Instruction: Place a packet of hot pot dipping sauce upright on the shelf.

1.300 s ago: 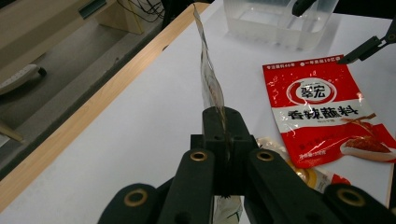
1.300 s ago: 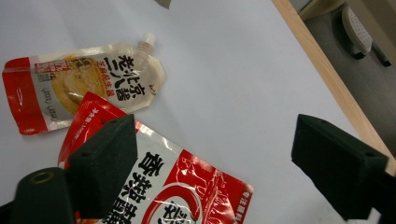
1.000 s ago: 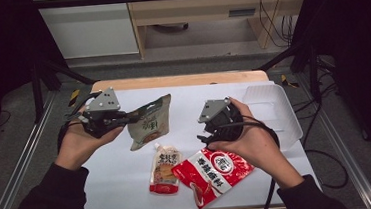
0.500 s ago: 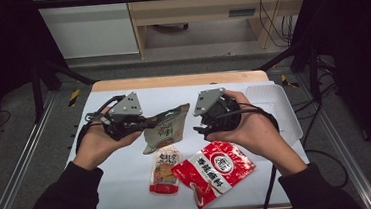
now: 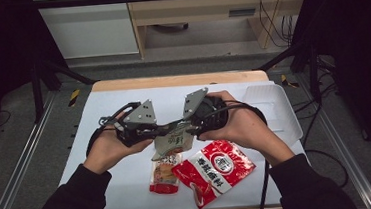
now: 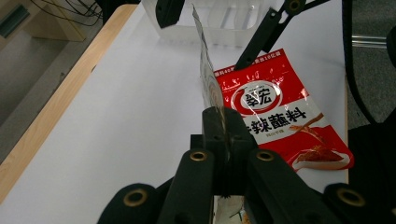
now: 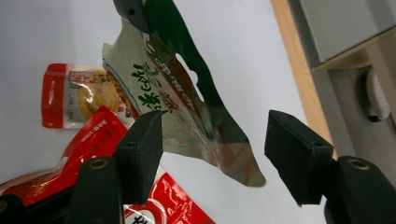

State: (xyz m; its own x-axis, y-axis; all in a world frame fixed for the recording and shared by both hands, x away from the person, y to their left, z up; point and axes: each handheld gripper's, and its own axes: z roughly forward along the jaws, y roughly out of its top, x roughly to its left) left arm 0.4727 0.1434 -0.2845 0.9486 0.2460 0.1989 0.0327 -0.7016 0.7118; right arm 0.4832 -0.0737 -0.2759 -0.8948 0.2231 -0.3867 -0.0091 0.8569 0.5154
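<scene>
Green-printed pouch hangs above the white table, pinched at one edge by the left gripper, whose jaws are clamped tight on the foil. The right gripper sits at the pouch's other end; its jaws have just been closing, the pouch corner lies between them, and the pads are not yet pressing it. Below lie a red sauce packet and a small orange packet. A clear tray rests at the table's right.
</scene>
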